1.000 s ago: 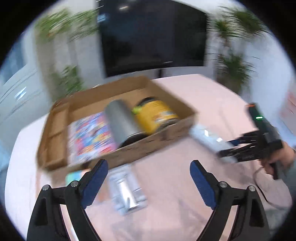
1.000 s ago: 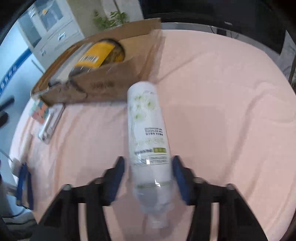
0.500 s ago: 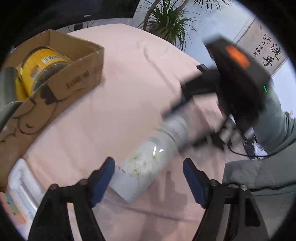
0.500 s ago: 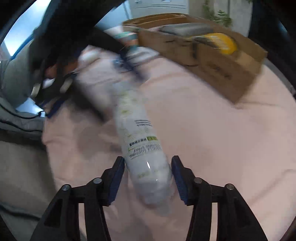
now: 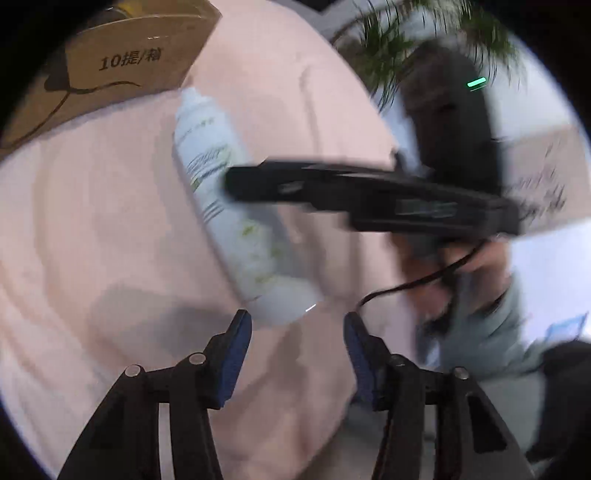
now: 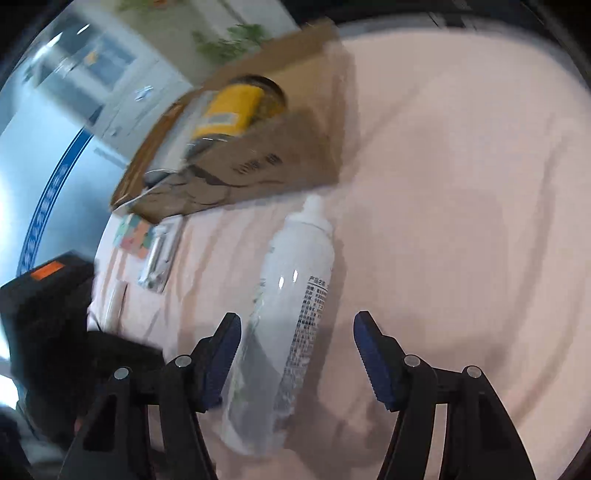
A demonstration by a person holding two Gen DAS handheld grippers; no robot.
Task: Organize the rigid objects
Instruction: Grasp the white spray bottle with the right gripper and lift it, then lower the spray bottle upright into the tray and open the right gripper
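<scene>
Right wrist view: one white bottle (image 6: 291, 325) is seen lying on the pink tablecloth (image 6: 461, 192), its nozzle pointing toward the cardboard box (image 6: 295, 155) and stopping just short of the box's front wall. The bottle's base end lies between the fingers of the right gripper (image 6: 297, 354), which are spread wide; whether the left pad touches the bottle cannot be told, and a clear gap is left at the right pad, so nothing is gripped. Inside the box one yellow-labelled jar (image 6: 232, 110) is seen on its side, with a blurred pale object beside it that cannot be identified. To the left of the box, on the cloth, one multicoloured card (image 6: 133, 236) and one clear packet (image 6: 160, 258) are laid side by side, the card touching the box's corner. Nearer than these, at the left edge, the dark body of the other tool is seen, blurred.

From the left wrist view, the same bottle (image 5: 236, 206) is shown near the box (image 5: 122, 70), with its base just ahead of the left gripper (image 5: 297, 354). That gripper's fingers are held well apart and nothing is held between them. The bottle's middle is crossed by the black arm of the right gripper (image 5: 236, 181), so part of the label is hidden. One potted plant (image 5: 406, 33) is visible beyond the table, heavily blurred.
</scene>
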